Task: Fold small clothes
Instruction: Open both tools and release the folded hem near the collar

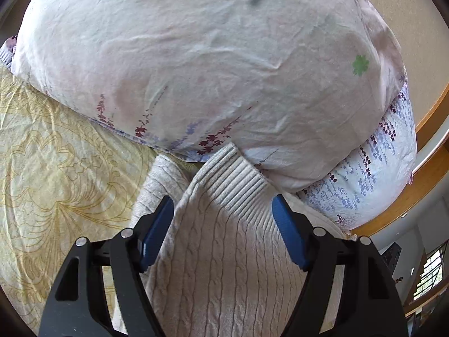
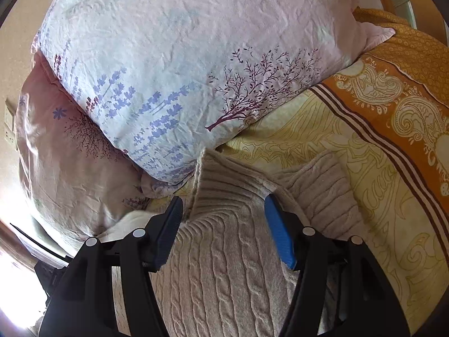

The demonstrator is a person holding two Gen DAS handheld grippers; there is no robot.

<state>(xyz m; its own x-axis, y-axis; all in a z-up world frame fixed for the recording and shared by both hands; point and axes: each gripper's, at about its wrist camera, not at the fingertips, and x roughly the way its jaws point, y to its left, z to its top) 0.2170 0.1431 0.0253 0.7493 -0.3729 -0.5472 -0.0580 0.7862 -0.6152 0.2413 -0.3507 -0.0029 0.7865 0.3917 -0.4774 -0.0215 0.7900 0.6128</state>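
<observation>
Both tongs, left (image 1: 223, 210) and right (image 2: 223, 213), straddle the sweater (image 1: 224, 266), spread wide.

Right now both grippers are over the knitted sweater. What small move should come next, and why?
Probably close both grippers on the beige cable-knit sweater. The left gripper and the right gripper each stand open with knit between the fingers, near the ribbed edge by the floral pillow. Nothing is gripped yet, so no fold can start.

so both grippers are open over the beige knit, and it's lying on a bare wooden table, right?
Not a table: the knit lies on a yellow patterned bedsheet beside pillows, as the right wrist view shows. Both grippers, left and right, are open over it.
</observation>
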